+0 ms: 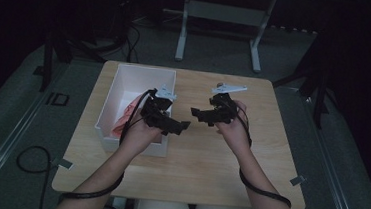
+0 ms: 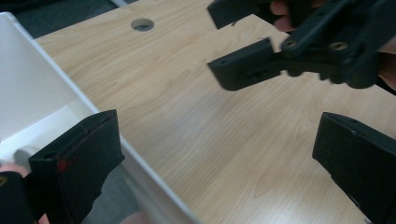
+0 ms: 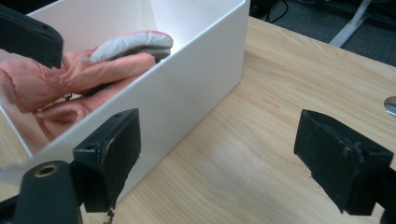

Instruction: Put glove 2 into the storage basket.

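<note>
Table point(image 1: 209, 156): light wood-grain top, laminate look, smooth, faint sheen; fine streaked grain clear in both gripper views. One round hole point(image 2: 142, 24) in the top with a grey ring, metal or plastic, cannot tell.

White box point(image 3: 201, 88): thin rigid walls, plastic by the look, smooth, semi-gloss; inner wall reflects the pink contents.

Pink garment point(image 3: 70, 77): soft cloth, quilted and puffy, slight satin sheen; grey cuff point(image 3: 130, 44) of matt, fleecy fabric.

Left gripper point(image 2: 219, 154): matt black plastic jaws, faces lightly scuffed, small red mark on one.

Right gripper point(image 3: 233, 158): same matt black plastic, pad edges rough and worn; brass-coloured metal insert in the body
</note>
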